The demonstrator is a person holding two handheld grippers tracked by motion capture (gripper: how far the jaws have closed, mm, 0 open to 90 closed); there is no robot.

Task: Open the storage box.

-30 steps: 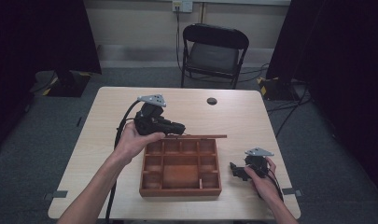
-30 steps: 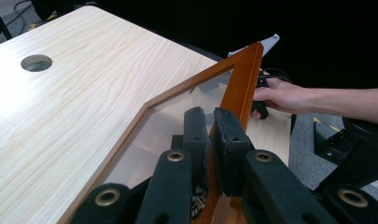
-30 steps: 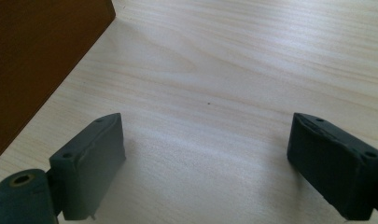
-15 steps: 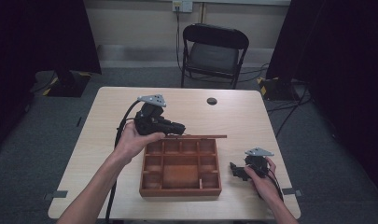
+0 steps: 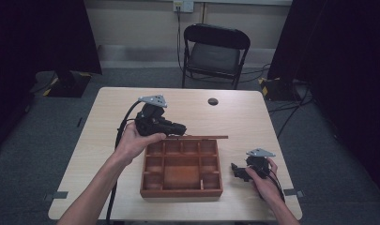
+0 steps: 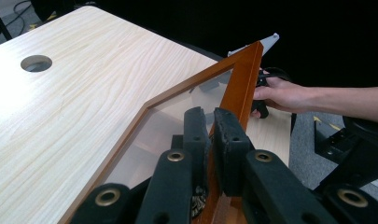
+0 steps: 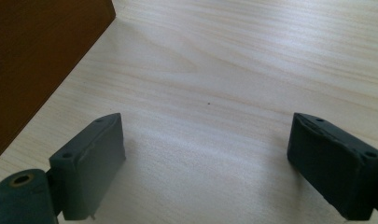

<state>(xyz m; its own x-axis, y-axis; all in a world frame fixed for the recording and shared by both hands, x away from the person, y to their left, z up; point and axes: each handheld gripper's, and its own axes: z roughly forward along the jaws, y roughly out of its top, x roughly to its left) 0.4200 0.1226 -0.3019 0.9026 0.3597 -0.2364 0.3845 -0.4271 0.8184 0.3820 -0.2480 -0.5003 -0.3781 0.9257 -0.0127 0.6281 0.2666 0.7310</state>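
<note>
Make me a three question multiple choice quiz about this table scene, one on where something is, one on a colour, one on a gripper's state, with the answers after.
1. Where does the right gripper rest?
A. on the table, right of the wooden box
B. inside the box
C. on the chair

2. What colour is the box?
A. white
B. reddish brown
C. green

3. How is the left gripper?
A. wide open
B. shut on the lid's frame
C. lying on the floor

Answers: 1 A, the high view shows it on the table beside the box. 2 B, its wood is reddish brown. 3 B, the left gripper view shows the pads pinching the lid frame.
</note>
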